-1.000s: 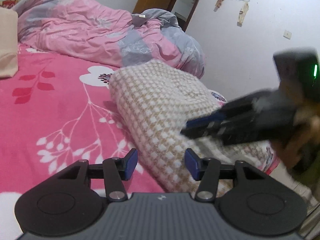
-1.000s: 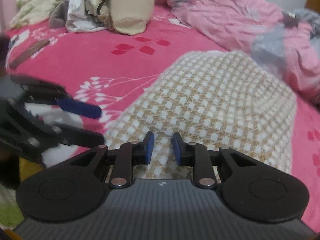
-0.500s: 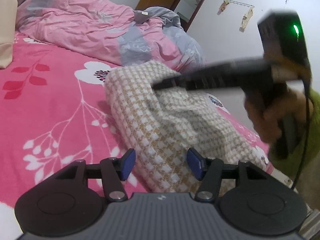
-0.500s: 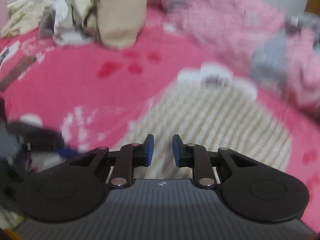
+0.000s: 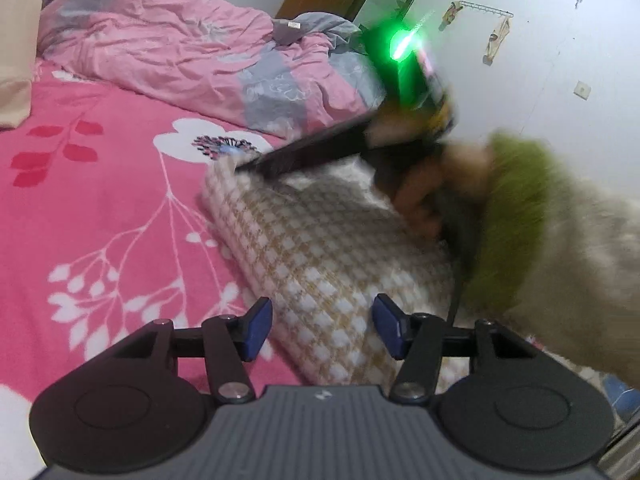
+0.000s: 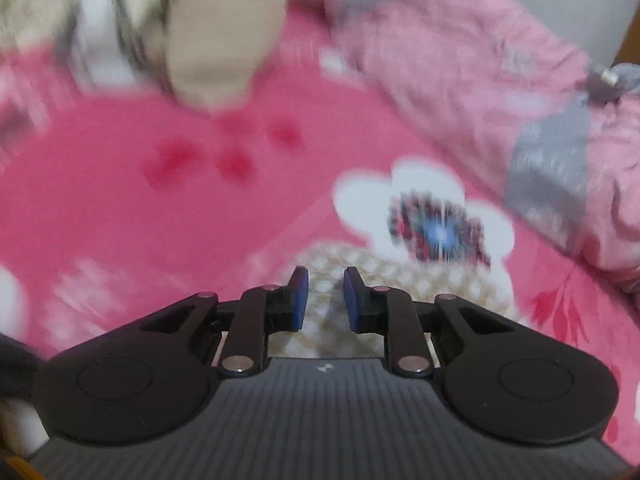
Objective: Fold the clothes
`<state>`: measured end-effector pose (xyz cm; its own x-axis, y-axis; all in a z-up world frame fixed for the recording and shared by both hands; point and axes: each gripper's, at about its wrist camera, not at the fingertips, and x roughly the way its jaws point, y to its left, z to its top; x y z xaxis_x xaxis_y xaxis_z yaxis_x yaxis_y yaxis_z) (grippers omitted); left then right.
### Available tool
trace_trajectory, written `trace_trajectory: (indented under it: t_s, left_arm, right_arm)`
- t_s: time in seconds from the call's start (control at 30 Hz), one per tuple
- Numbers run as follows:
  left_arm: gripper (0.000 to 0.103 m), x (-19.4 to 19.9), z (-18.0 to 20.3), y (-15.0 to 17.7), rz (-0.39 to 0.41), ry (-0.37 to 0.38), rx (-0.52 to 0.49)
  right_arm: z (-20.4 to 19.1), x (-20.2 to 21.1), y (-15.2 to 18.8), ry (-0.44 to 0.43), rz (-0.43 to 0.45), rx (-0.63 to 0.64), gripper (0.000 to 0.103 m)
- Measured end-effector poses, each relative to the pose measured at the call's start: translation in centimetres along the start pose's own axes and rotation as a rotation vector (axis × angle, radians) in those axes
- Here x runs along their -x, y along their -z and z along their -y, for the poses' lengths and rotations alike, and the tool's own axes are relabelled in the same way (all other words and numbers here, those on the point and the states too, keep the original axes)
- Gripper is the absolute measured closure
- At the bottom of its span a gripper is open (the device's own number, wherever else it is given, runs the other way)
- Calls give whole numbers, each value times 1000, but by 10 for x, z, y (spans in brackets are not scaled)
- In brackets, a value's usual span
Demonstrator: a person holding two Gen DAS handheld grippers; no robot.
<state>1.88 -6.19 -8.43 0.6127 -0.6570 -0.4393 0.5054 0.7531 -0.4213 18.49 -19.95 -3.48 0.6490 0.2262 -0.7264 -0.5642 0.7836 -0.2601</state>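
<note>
A person's right tool (image 6: 322, 298) reaches over the far end of a folded checked garment (image 5: 320, 248) on the bed, its blue pads (image 6: 299, 300) standing a narrow gap apart with cloth showing behind the gap but nothing visibly pinched; it looks placed to smooth or press the far fold rather than to lift it. In the left wrist view the same tool shows as a dark blurred bar touching or just above the garment's far corner, held by a hand (image 5: 420, 196) in a green-cuffed sleeve (image 5: 516, 216) with a green light glowing on the housing. The left tool (image 5: 322, 330) hangs low over the near end of the garment, its jaws well apart and astride the cloth's near edge without pressing on it, seemingly waiting to steady or take that end. The garment, a thick knit in small white and tan checks, lies as a plump, rounded bundle near the bed's edge on the side toward the white wall (image 5: 560, 60), on a bright pink sheet (image 5: 100, 208) printed with white flowers; it appears already folded at least once. A rumpled pink and grey duvet (image 5: 180, 48) is heaped beyond it, and a blurred pile of other clothes (image 6: 140, 20) sits at the far side of the bed.
</note>
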Motion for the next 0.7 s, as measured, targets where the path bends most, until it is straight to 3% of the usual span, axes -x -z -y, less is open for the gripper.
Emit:
trace_trajectory:
  t_s: [0.07, 0.2, 0.33, 0.4, 0.5, 0.57, 0.63, 0.7]
  left_arm:
    - [46, 1, 0, 0, 2, 7, -2]
    - [48, 6, -5, 4, 2, 36, 24]
    - [48, 16, -12, 9, -2, 58, 57]
    - [48, 22, -17, 11, -2, 56, 68]
    - [48, 35, -28, 14, 3, 40, 85]
    - [48, 45, -38, 16, 9, 29, 100]
    - [48, 54, -48, 17, 19, 19, 120]
    - [48, 62, -59, 17, 33, 6, 143]
  right_arm:
    - [3, -12, 8, 0, 6, 2, 86]
    - [10, 1, -11, -28, -38, 1, 86]
    - [7, 16, -46, -118, 4, 18, 85]
    - [-5, -3, -61, -147, -49, 62, 85]
    - [-33, -48, -61, -106, -227, 227, 85]
    - [-54, -54, -54, -87, -257, 362, 80]
    - [-70, -45, -50, -119, -289, 447, 80]
    - [-89, -32, -34, -221, -359, 537, 82]
